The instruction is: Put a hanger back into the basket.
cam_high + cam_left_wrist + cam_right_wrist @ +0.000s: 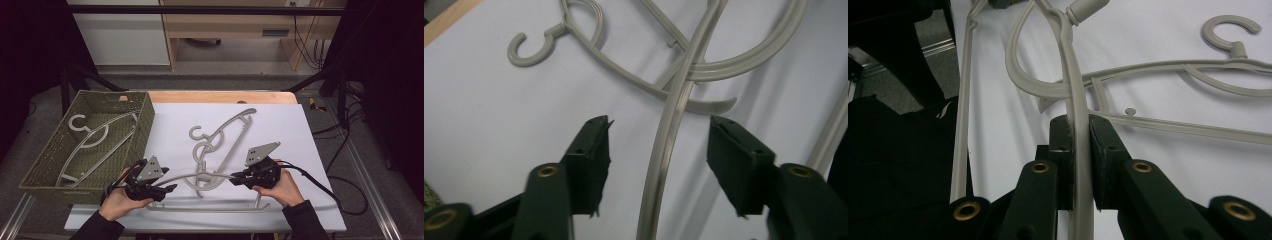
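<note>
A grey plastic hanger (200,176) lies at the front of the white board (300,150), tangled with another grey hanger (225,130) behind it. My right gripper (235,179) is shut on the front hanger's right arm; in the right gripper view the pads (1060,145) clamp the arm (1075,90) of my gripper (1079,120). My left gripper (170,189) is at the hanger's left arm. In the left gripper view its jaws (659,125) stand apart, with the arm (669,150) running between them and touching neither pad.
A green woven basket (145,120) stands at the left of the table and holds a third grey hanger (95,137). The hook (529,50) of the rear hanger points away to the left. Black cables trail off at the right edge.
</note>
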Motion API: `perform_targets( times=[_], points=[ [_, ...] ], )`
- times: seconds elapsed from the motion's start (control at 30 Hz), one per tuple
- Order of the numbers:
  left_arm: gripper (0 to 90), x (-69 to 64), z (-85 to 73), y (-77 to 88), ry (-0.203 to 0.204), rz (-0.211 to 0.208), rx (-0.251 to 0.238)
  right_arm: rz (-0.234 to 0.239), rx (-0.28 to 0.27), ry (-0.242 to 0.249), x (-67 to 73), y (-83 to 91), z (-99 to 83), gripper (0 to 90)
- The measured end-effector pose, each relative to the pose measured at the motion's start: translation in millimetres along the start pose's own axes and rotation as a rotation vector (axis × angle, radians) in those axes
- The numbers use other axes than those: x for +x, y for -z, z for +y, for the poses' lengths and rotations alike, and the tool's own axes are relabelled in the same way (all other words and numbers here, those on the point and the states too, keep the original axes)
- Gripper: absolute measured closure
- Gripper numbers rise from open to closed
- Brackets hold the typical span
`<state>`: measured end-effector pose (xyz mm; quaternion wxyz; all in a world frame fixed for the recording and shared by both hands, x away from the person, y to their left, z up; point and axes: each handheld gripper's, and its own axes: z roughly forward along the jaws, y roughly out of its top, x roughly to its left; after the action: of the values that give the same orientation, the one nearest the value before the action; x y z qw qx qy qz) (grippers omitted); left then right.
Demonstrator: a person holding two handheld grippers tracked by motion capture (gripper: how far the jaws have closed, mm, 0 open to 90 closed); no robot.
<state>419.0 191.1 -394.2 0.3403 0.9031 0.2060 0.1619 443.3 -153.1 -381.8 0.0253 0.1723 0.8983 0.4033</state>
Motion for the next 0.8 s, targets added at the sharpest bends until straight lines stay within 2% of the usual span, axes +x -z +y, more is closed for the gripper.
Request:
perform_targets(
  times=[0.03, 0.07, 0.2, 0.33, 0.5, 0.6, 0.8],
  points=[
    [46.6, 0.0, 0.0, 0.0, 0.000, 0.000, 0.000, 0.000, 0.000, 0.000, 0.0, 0.0, 0.0, 81.7],
    [48.0, -1.3, 0.8, -4.1, -0.021, 0.003, 0.017, 0.004, 0.002, 0.012, -0.2, -0.3, 0.2, 81.7],
    [58.0, -4.0, 2.4, -8.5, -0.051, 0.012, 0.033, 0.011, -0.002, 0.004, 0.9, -1.2, 0.5, 81.7],
    [68.0, -5.1, 3.1, -9.4, -0.057, 0.012, 0.041, 0.015, 0.000, 0.007, 1.2, -2.0, 0.5, 81.6],
    [75.9, -6.1, 3.0, -10.3, -0.063, 0.005, 0.053, 0.015, 0.001, 0.008, 1.3, -2.6, 0.2, 81.6],
    [76.9, -9.0, 3.7, -11.0, -0.072, 0.008, 0.072, 0.018, 0.003, 0.008, 1.1, -3.1, -0.2, 81.4],
    [78.4, -14.1, 5.1, -8.2, -0.082, 0.008, 0.073, 0.015, 0.005, 0.018, -0.6, -2.8, -0.7, 79.6]
  ],
)
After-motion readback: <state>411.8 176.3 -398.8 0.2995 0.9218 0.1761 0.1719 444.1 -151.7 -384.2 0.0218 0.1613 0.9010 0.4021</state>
